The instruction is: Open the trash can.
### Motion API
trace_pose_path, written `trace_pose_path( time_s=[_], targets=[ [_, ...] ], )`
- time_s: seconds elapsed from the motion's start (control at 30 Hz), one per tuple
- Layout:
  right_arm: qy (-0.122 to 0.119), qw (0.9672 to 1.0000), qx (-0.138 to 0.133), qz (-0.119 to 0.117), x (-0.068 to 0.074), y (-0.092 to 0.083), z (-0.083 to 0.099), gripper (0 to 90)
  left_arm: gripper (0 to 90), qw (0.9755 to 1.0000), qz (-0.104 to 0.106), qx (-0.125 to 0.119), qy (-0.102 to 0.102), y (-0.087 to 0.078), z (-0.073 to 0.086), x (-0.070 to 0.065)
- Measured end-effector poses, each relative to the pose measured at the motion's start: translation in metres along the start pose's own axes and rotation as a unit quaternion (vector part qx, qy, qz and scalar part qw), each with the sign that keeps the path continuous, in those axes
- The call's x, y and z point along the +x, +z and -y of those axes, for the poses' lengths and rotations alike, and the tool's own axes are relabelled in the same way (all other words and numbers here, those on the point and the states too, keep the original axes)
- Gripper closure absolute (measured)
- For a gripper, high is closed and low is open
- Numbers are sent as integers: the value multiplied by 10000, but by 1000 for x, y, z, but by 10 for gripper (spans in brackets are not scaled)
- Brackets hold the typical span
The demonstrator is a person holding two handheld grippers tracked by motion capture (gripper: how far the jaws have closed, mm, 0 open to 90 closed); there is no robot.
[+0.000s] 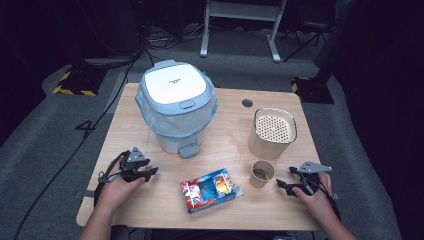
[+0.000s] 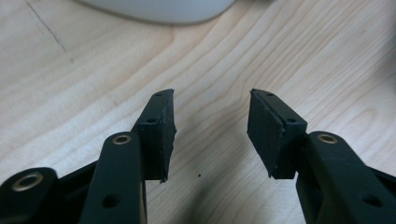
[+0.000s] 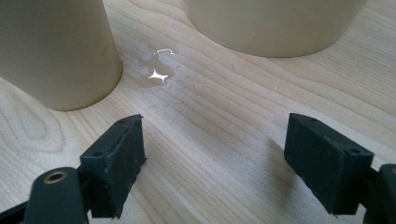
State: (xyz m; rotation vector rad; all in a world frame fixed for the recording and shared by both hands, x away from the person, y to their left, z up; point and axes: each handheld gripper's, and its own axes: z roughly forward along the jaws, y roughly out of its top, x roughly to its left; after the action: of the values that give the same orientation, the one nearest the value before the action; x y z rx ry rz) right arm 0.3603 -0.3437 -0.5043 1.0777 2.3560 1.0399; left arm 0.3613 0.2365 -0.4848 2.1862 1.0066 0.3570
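Resting: both grippers lie low on the wooden table (image 1: 150, 207) at its near edge, each in a person's hand, nothing between the jaws of either.
Right gripper (image 1: 288, 177): jaws spread wide and empty, pointing toward the small paper cup (image 1: 262, 173); in the right gripper view the bare wood shows between its pads (image 3: 112, 163).
Left gripper (image 1: 149, 172): jaws stand apart at a middling width, empty, aimed over bare wood toward the base of the white pedal bin (image 1: 176, 105).
Nearest thing: the small paper cup stands upright just beside the right gripper's tips, ahead and to their left, not touching; something brown sits inside it.
Cup's axis: vertical, so a level side grasp around its wall looks the likely approach.
Neighbours: the larger tan container (image 1: 273, 132) stands just behind the cup, close but apart; a small wet patch (image 3: 159, 70) glints on the wood between them.
Snack packet (image 1: 211, 189): lies flat between the two grippers, its long axis running roughly left to right, nearer the cup than the left gripper.
Nearer hand: the right, by a clear margin, for the cup.
Risk: a light cup may tip if the near pad nudges it first.
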Motion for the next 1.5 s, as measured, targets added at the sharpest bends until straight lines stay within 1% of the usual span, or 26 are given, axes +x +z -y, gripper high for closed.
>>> trace_pose_path(
  time_s=[0.03, 0.1, 0.17, 0.27, 0.3, 0.33, 0.5, 0.67, 0.7, 0.73, 0.77, 0.9, 1.0, 1.03, 1.1, 1.17, 1.2, 1.23, 1.27, 1.3, 1.33, 1.37, 1.4, 1.43, 1.47, 1.5],
  targets=[
    [4, 10000, -1, 0, 0, 0, 0, 204, 532, 9999, 71, -75, -41, -4, -2, 0],
    [0, 10000, -3, -9, 0, 0, 0, 205, 552, 9997, 164, -112, -114, -11, -5, 1],
    [-1, 10000, -3, -10, 0, 0, 0, 205, 573, 9997, 145, -136, -116, -18, -10, 0],
    [-1, 10000, -2, -8, 0, 0, 0, 205, 578, 9995, 179, -262, -86, -27, -17, -1],
    [-1, 10000, -3, -9, 0, 0, 0, 205, 583, 9990, 239, -351, -110, -33, -22, -3],
    [-2, 10000, -2, -8, 0, 0, 0, 205, 586, 9990, 239, -351, -110, -33, -22, -3],
    [-1, 10000, -2, -8, 0, 0, 0, 205, 617, 9986, 248, -473, 14, -44, -36, -8],
    [-2, 10000, -3, -8, 0, 0, 0, 205, 654, 9960, 354, -819, 39, -57, -53, -12],
    [0, 10000, -8, -12, 0, 0, 0, 205, 659, 9952, 394, -898, 24, -60, -56, -13],
    [-3, 10000, -7, -8, 0, 0, 0, 207, 666, 9936, 494, -1014, 29, -65, -63, -15],
    [-3, 10000, -7, -8, 0, 0, 0, 207, 666, 9936, 494, -1014, 29, -65, -63, -15],
    [0, 10000, -7, -7, 0, 0, 0, 207, 672, 9900, 590, -1271, 166, -77, -73, -15],
    [-5, 10000, -7, -9, 0, 0, 0, 207, 676, 9861, 717, -1483, 229, -88, -79, -14],
    [-4, 10000, -8, -6, 0, 0, 0, 207, 679, 9846, 758, -1559, 206, -91, -81, -13],
    [-5, 10000, -8, -8, 0, 0, 0, 207, 681, 9831, 756, -1648, 244, -96, -86, -13],
    [1, 10000, -7, -10, 0, 0, 0, 208, 683, 9823, 750, -1695, 289, -101, -91, -14],
    [-5, 10000, -9, -10, 0, 0, 0, 207, 687, 9803, 824, -1769, 302, -105, -96, -13],
    [-4, 10000, -9, -8, 0, 0, 0, 207, 690, 9803, 824, -1769, 302, -105, -96, -13],
    [-1, 10000, -7, -11, 0, 0, 0, 207, 692, 9793, 857, -1809, 294, -107, -98, -13],
    [-5, 10000, -9, -8, 0, 0, 0, 207, 694, 9756, 998, -1940, 267, -110, -103, -11],
    [-4, 10000, -9, -9, 0, 0, 0, 207, 694, 9756, 998, -1940, 267, -110, -103, -11],
    [-5, 10000, -8, -8, 0, 0, 0, 208, 695, 9729, 1098, -2019, 250, -112, -106, -10],
    [-5, 10000, -10, -8, 0, 0, 0, 207, 695, 9687, 1237, -2139, 254, -115, -111, -8],
    [-6, 10000, -9, -9, 0, 0, 0, 207, 698, 9687, 1237, -2139, 254, -115, -111, -8],
    [-6, 10000, -9, -9, 0, 0, 0, 207, 698, 9677, 1274, -2161, 252, -116, -113, -8],
    [-3, 10000, -9, -9, 0, 0, 0, 207, 700, 9655, 1319, -2230, 251, -118, -116, -7]
  ],
)
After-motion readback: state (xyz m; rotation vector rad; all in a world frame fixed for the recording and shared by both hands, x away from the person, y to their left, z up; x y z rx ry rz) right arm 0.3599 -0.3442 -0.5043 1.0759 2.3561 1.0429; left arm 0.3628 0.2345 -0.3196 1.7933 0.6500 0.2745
